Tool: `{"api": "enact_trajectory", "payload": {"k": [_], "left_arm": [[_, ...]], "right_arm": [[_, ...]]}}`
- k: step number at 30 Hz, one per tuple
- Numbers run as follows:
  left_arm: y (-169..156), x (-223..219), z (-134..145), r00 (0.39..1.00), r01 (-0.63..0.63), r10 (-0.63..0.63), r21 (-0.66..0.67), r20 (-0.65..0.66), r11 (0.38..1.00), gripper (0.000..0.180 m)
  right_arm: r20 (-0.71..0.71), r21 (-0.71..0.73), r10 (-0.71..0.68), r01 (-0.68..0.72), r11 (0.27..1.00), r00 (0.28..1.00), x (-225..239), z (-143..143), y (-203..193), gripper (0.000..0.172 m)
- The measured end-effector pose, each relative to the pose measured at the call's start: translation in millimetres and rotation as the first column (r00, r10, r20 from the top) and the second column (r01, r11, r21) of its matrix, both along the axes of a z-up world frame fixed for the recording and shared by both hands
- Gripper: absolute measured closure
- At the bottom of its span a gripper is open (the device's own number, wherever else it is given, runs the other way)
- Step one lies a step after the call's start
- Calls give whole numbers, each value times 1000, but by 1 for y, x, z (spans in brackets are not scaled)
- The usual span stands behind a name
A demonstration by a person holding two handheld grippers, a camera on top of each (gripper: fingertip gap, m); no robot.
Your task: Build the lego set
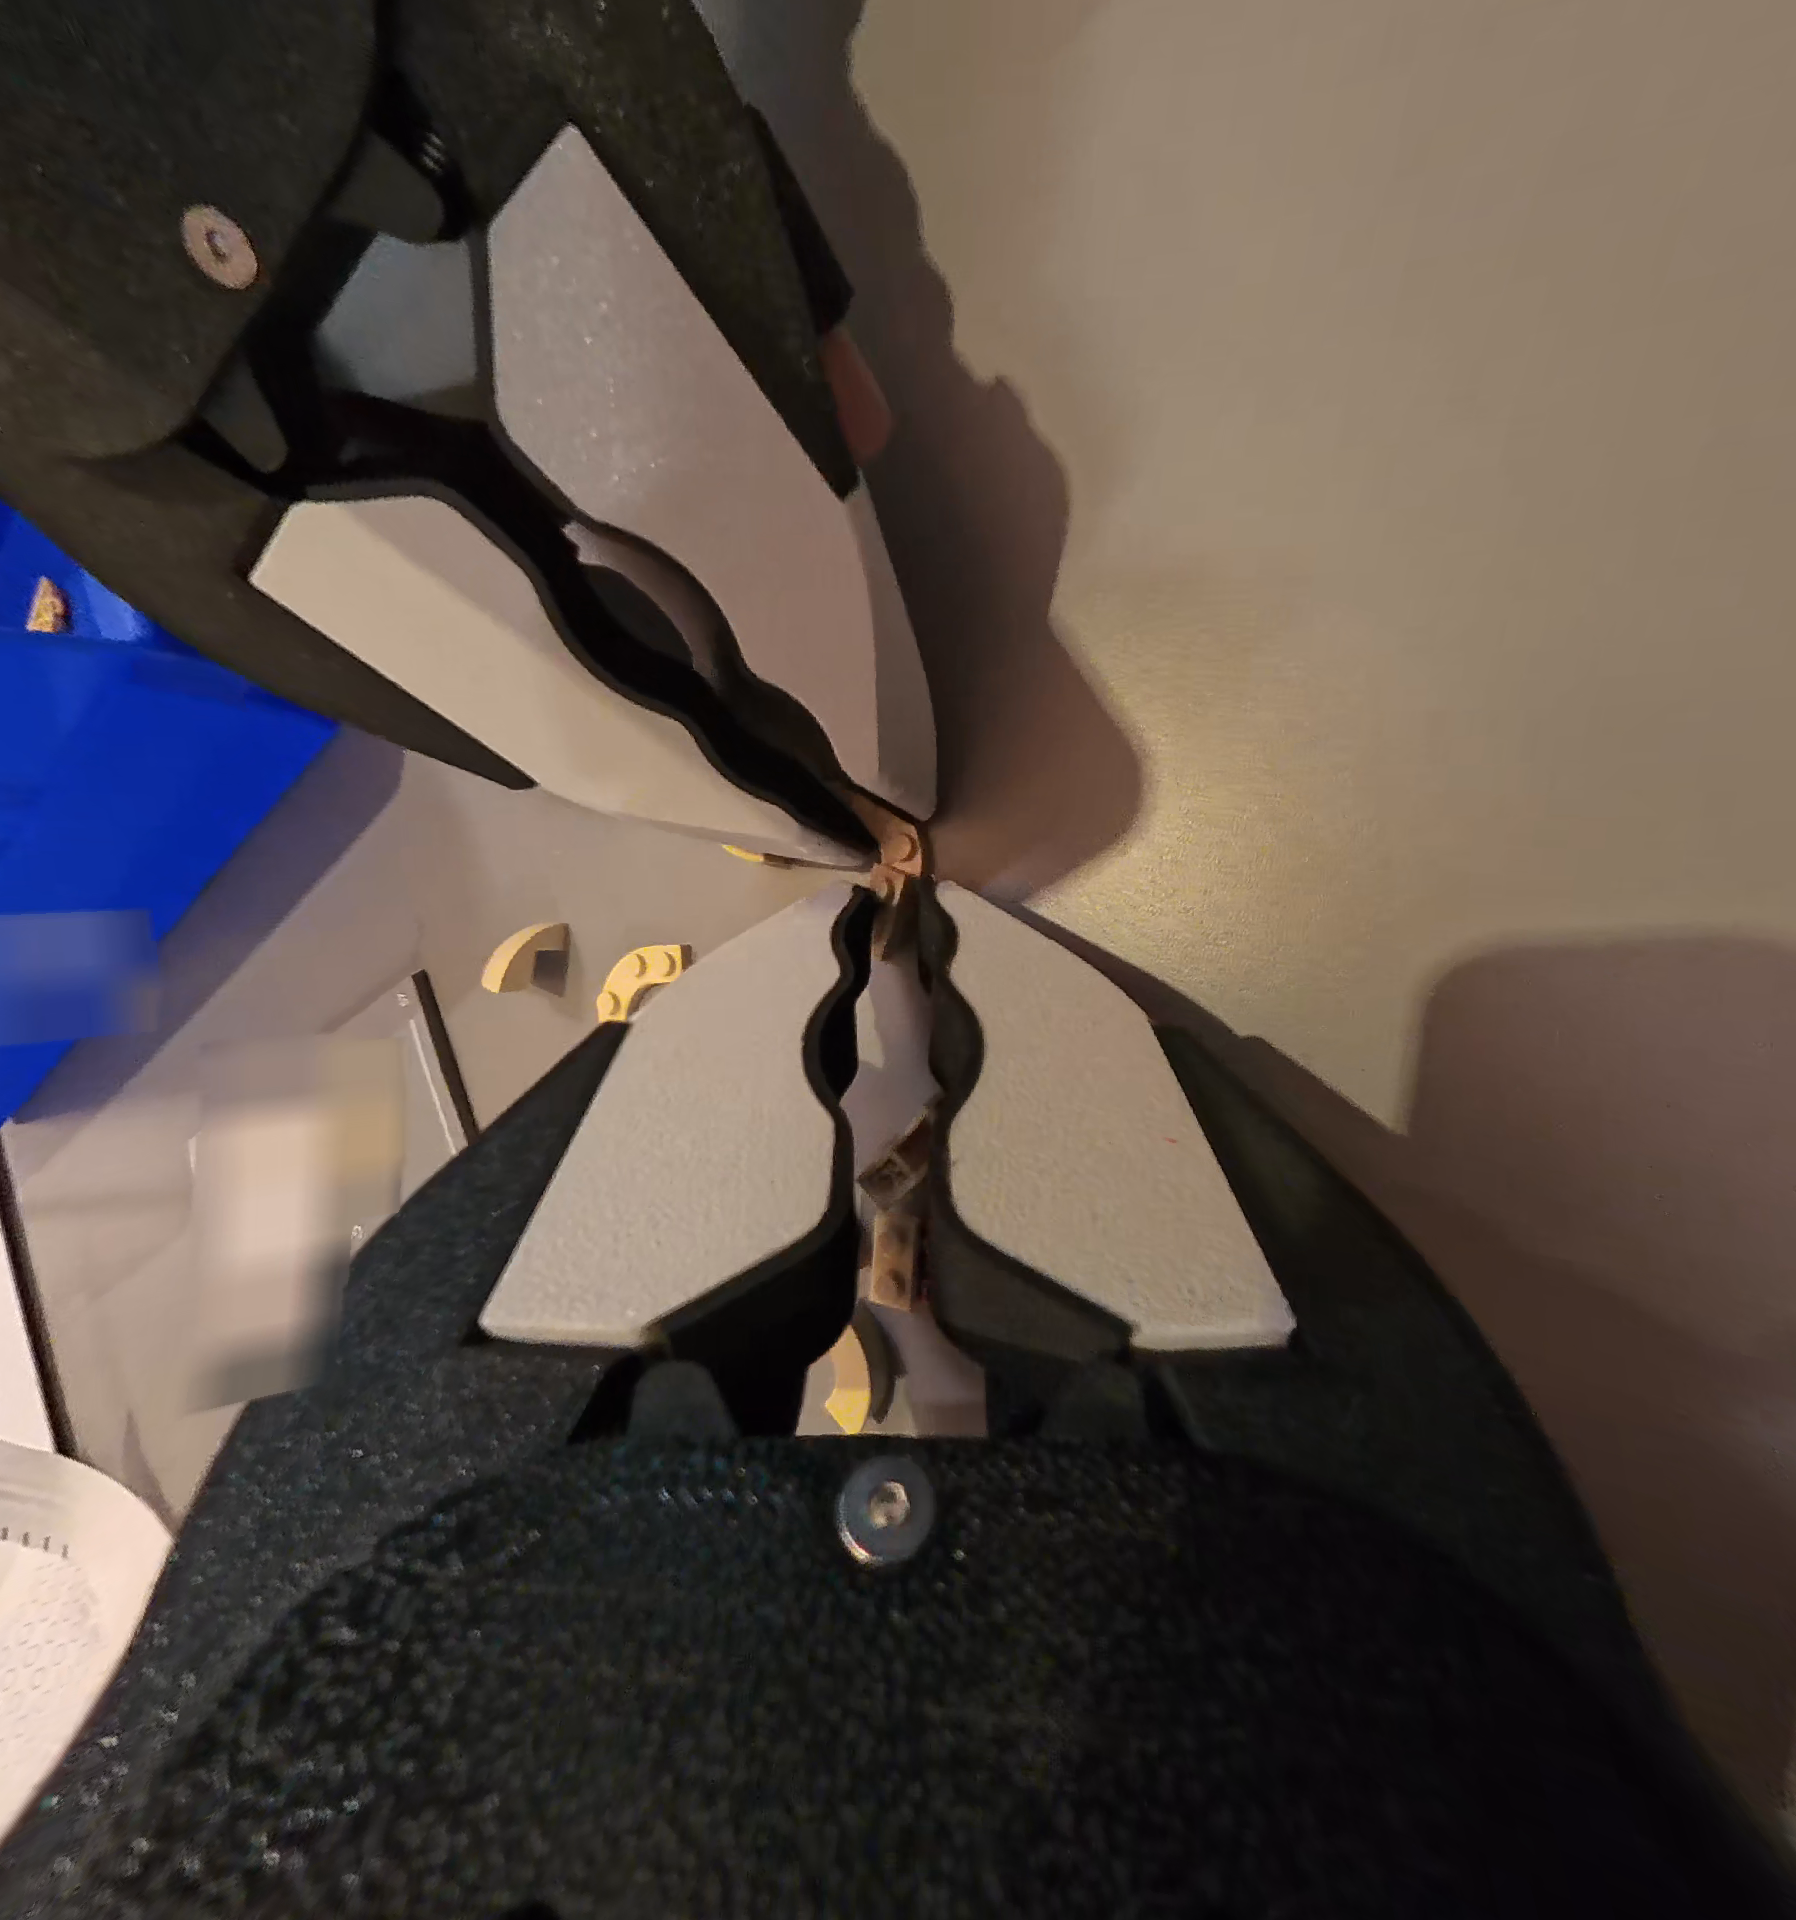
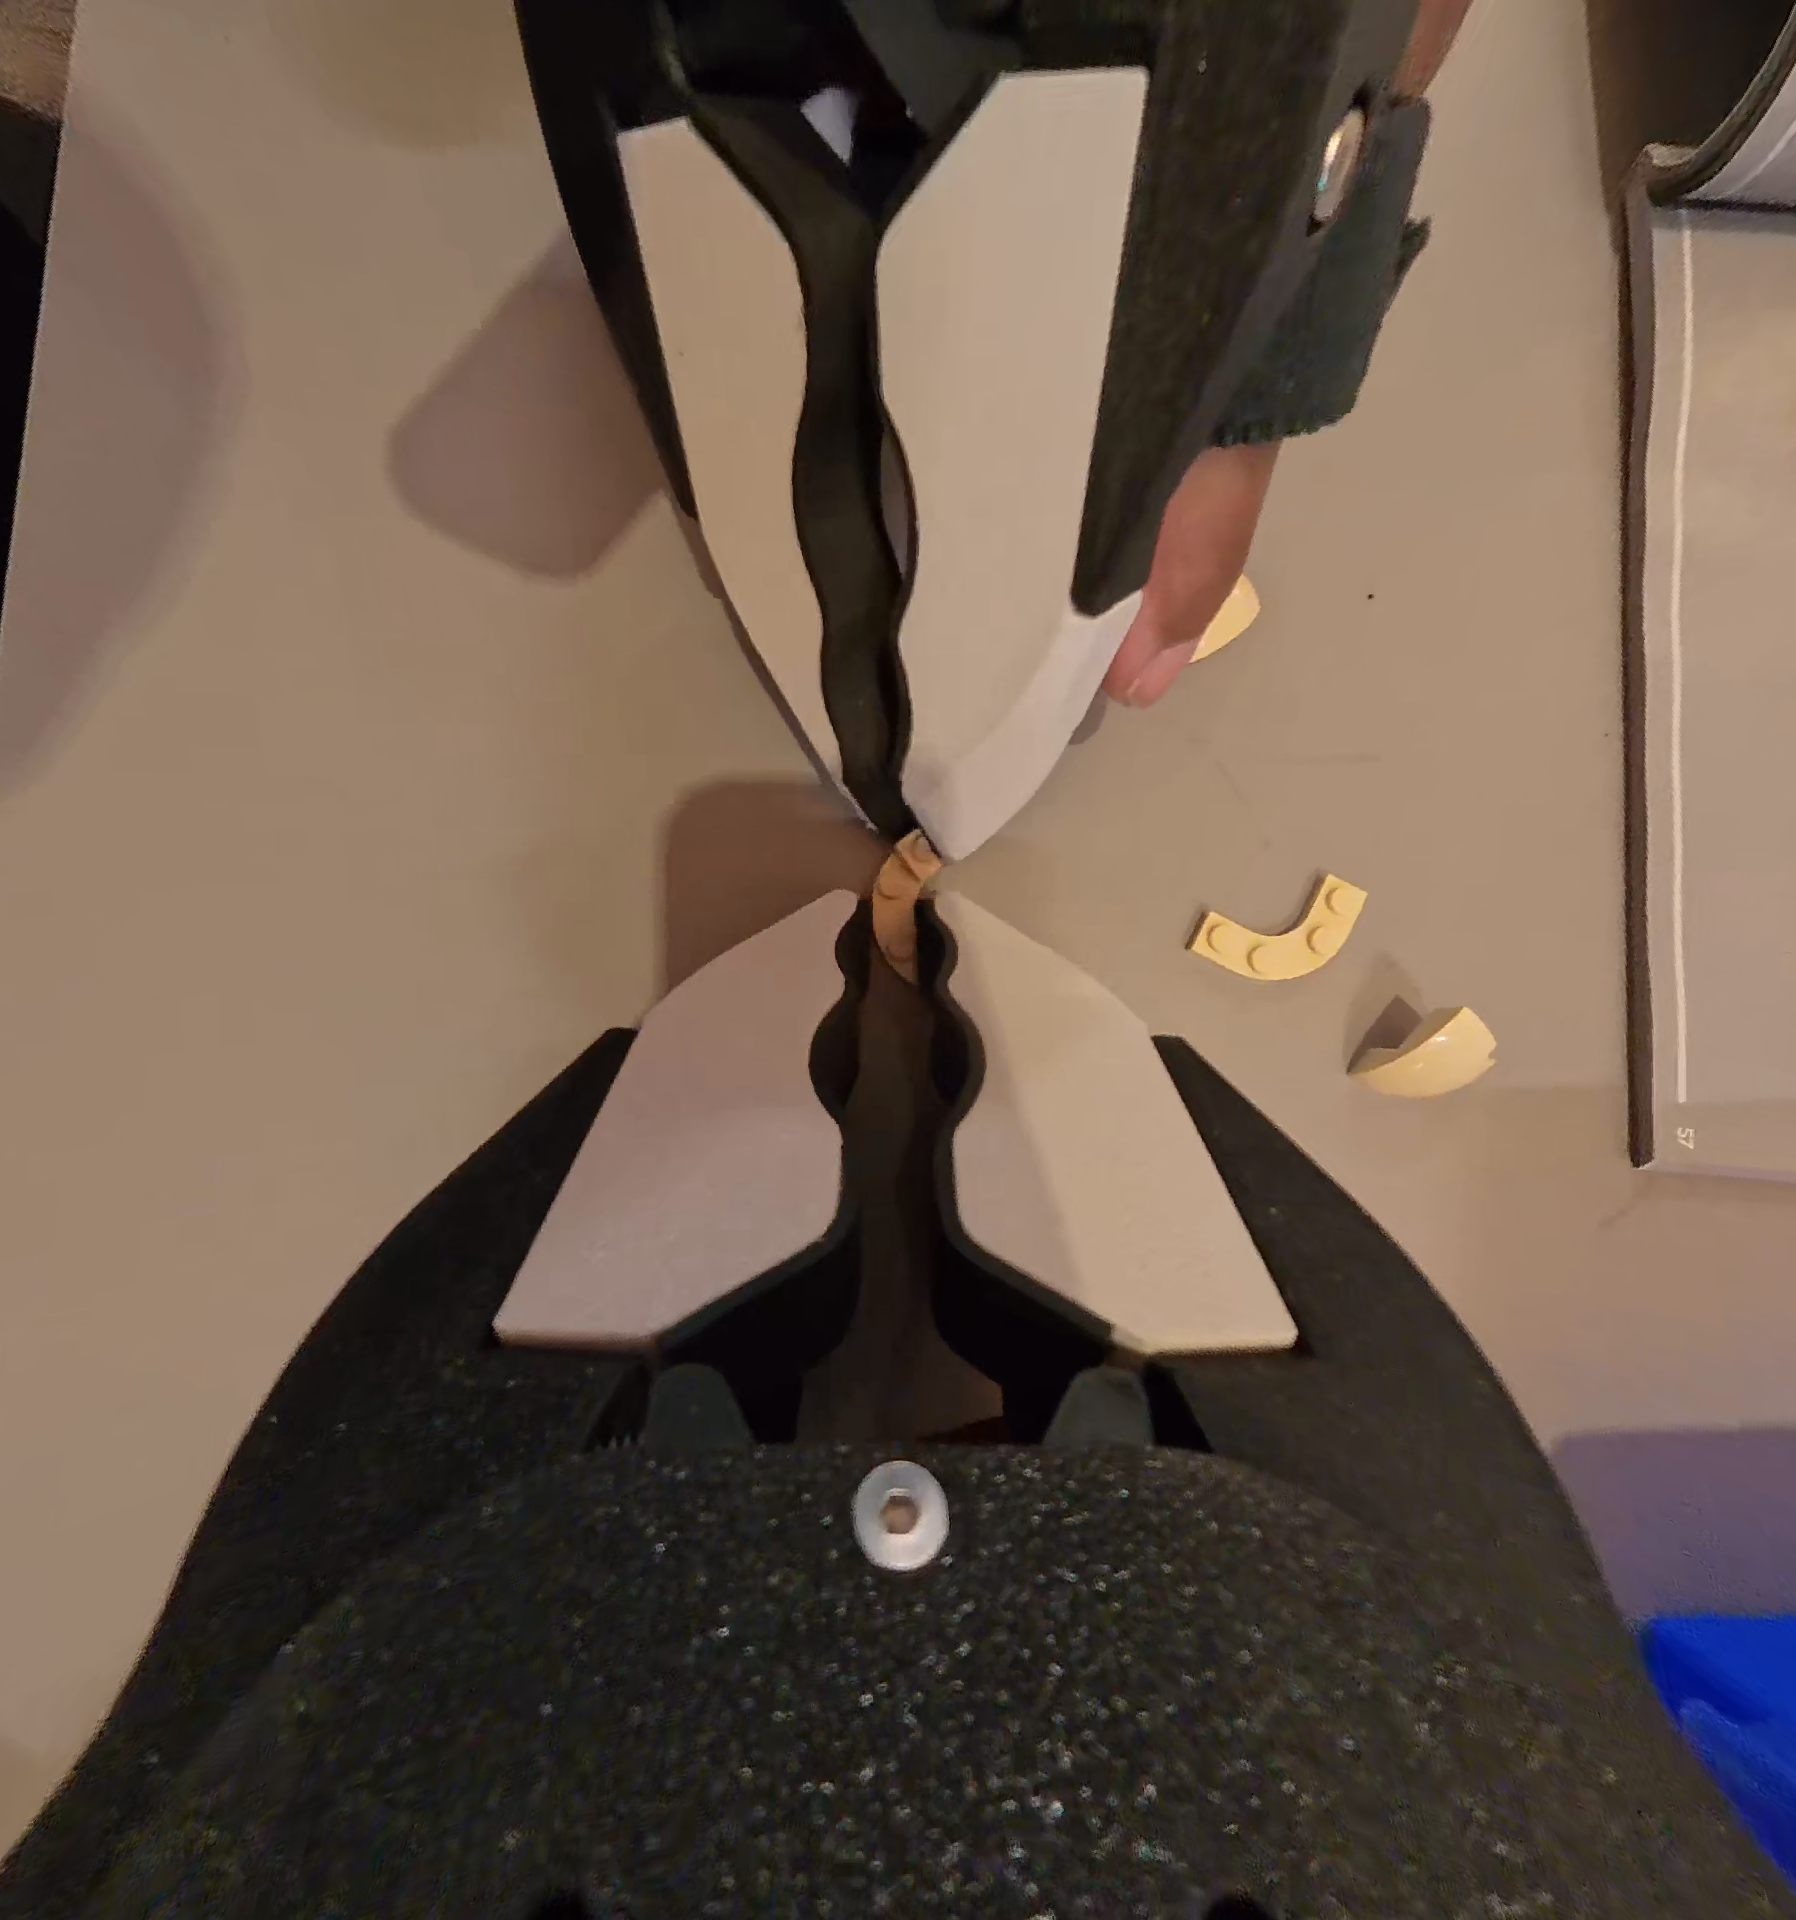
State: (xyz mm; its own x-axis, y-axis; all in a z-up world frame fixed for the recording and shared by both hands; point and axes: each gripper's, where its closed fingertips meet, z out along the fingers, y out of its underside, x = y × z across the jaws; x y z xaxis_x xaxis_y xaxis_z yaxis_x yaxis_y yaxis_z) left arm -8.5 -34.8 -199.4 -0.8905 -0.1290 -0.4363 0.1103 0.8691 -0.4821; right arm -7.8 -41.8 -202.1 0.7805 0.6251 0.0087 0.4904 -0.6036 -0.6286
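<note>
Both grippers met tip to tip over the beige tabletop (image 2: 302, 727), each clenched on the same small tan studded plate (image 2: 899, 902). The right gripper (image 2: 899, 914) pinched one end of that curved piece edgewise between its dark wavy pads, and the left gripper (image 2: 899, 831), coming from the opposite side, nipped the other end. In the left wrist view the plate (image 1: 899, 862) showed as a scrap of tan studs wedged where the left gripper (image 1: 894, 904) and the right gripper (image 1: 889, 831) converged. Whether it was one piece or two pressed together could not be told.

Judged from its look, the plate was rigid moulded plastic, very light, hard and smooth-faced, so liable to slip or twist out of a fingertip pinch. The flat faces and the short square ends seemed the best places to take hold; the studs offered some bite.

Relative to the held plate, a loose curved tan plate (image 2: 1278, 935) lay to the right on the table, a cream quarter-dome piece (image 2: 1429, 1055) just beyond it, and a grey booklet page (image 2: 1746, 727) with printed part pictures farther right. A blue bin (image 1: 94, 790) stood to the left in the left wrist view. A small printed mark sat at the page corner; no brand could be made out.
</note>
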Motion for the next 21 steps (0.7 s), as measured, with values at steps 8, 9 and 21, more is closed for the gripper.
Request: {"api": "enact_trajectory", "payload": {"k": [8,9,21], "left_arm": [[3,2,0,998,11,-12,20,53,1000,172],[4,3,0,998,13,-14,21,63,1000,172],[6,8,2,994,-21,20,2,107,1000,169]], "right_arm": [[-129,3,-46,46,999,991,-1,6,2,165],[-153,1,-51,52,999,987,-1,7,3,165],[-277,-39,-143,138,990,950,3,14,4,165]]}}
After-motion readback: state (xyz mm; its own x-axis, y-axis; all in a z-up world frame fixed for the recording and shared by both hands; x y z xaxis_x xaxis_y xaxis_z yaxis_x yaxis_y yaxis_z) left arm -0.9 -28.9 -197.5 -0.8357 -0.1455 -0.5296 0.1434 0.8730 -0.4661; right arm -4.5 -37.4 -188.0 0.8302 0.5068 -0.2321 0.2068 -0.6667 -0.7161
